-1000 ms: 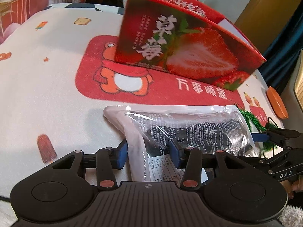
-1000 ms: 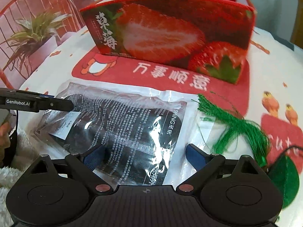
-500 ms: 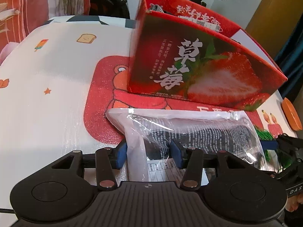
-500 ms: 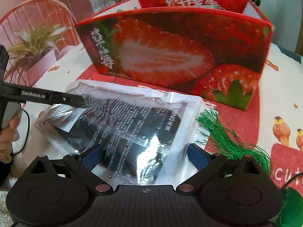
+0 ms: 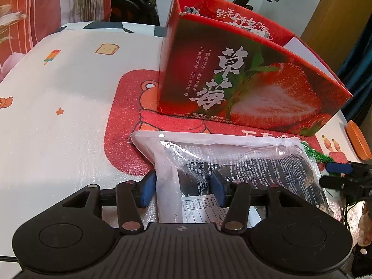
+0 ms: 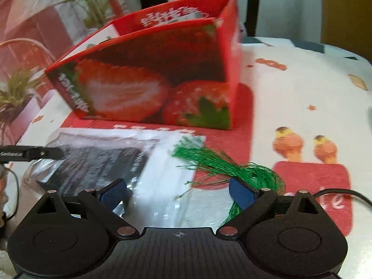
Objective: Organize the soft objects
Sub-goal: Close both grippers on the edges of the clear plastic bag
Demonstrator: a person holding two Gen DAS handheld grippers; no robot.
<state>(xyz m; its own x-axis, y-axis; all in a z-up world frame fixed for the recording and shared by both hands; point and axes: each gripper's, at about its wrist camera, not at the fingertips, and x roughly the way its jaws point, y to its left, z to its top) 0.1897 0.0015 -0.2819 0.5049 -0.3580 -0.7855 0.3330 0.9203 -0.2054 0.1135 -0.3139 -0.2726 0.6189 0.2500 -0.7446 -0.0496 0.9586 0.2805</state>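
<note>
A clear plastic bag [image 5: 244,162] with a dark folded garment and printed text lies on the red mat, in front of the open red strawberry box [image 5: 244,88]. My left gripper [image 5: 182,187] is shut on the bag's near left end, which bunches up between the blue pads. In the right wrist view the bag [image 6: 104,160] sits at the lower left and the box [image 6: 144,86] behind it. My right gripper [image 6: 177,193] stands wide open over the bag's right corner, pressing on nothing. Its right pad is beside a green tassel [image 6: 223,165].
The table has a white cartoon-print cover [image 5: 58,116] with a red mat [image 5: 121,139] under the box. An orange dish [image 5: 358,141] lies at the far right edge. A black cable [image 6: 344,191] runs along the right. A person's fingers show at the frame edges.
The left gripper carried the bag's end closer to the box. The right gripper swung to the right, off the middle of the bag and toward the green tassel.
</note>
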